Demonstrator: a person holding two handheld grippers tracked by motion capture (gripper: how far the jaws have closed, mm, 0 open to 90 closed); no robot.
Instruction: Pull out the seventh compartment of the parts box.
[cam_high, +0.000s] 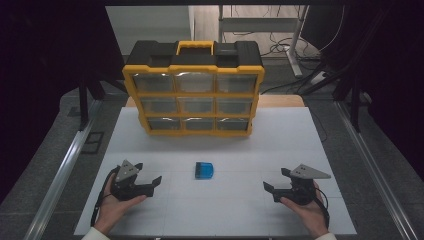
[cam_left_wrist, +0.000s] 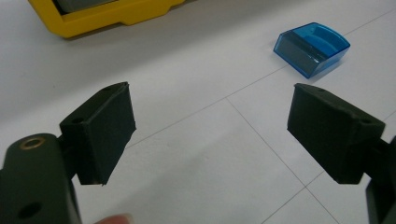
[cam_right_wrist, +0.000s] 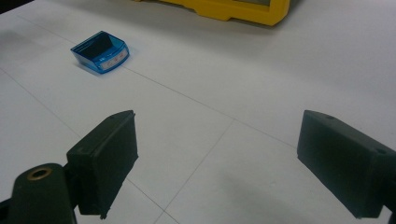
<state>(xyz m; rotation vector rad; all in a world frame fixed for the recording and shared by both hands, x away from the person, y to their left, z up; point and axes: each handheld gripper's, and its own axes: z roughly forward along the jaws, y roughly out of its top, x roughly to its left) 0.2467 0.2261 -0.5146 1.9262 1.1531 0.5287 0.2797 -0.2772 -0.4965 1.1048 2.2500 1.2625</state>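
Open left gripper (cam_left_wrist: 210, 135) faces blue bin (cam_left_wrist: 312, 48) ahead.

Bare white table (cam_high: 225, 210) lies all around the blue bin (cam_high: 204, 170); the drawer organizer (cam_high: 194, 90) blocks the far side.

Drawer contents (cam_high: 194, 82) (perhaps empty) indiscernible

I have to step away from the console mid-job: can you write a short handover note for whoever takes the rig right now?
Left gripper: open, holding nothing, low over the white table.
Right gripper: open, holding nothing, at the table's right.
Small blue box: lies on the table between the two grippers, apart from both.
Yellow drawer cabinet: stands at the far edge, all drawers appear shut.
Done: nothing visibly handled.
Left: likely pick up the blue box; perhaps a drawer is its place.
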